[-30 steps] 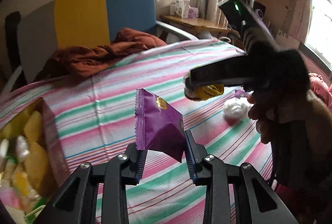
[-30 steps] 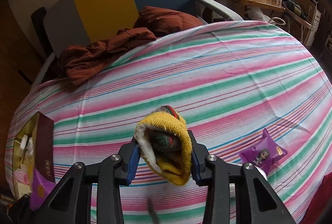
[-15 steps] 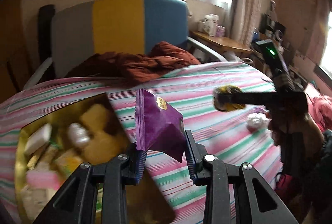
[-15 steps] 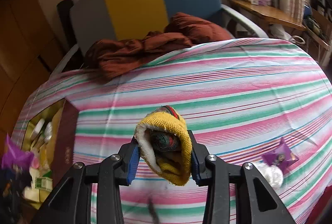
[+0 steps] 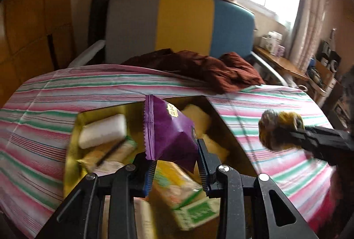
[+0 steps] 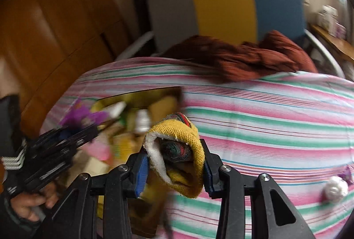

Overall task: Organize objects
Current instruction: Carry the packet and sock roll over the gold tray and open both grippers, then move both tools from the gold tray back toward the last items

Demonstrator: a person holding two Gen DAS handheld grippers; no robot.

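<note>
Left wrist view: the left hand-held gripper [image 5: 174,163] is clamped on a purple snack packet [image 5: 169,132], above the open gold box [image 5: 73,128] near the tabletop's left edge. The right hand-held gripper [image 6: 174,169] carries a yellow knitted sock [image 6: 177,150]; its jaws are opening around it. Better to bring each item fully over the box and low before releasing, so nothing lands on the striped cloth [image 6: 265,119].

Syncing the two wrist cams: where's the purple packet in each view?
Left wrist: purple packet at centre, between the left gripper's fingers, over the open box.
Right wrist: packet blurred at left, at the tip of that gripper, beside the box.
Shared landmark: brown cloth at the table's far edge.
</note>
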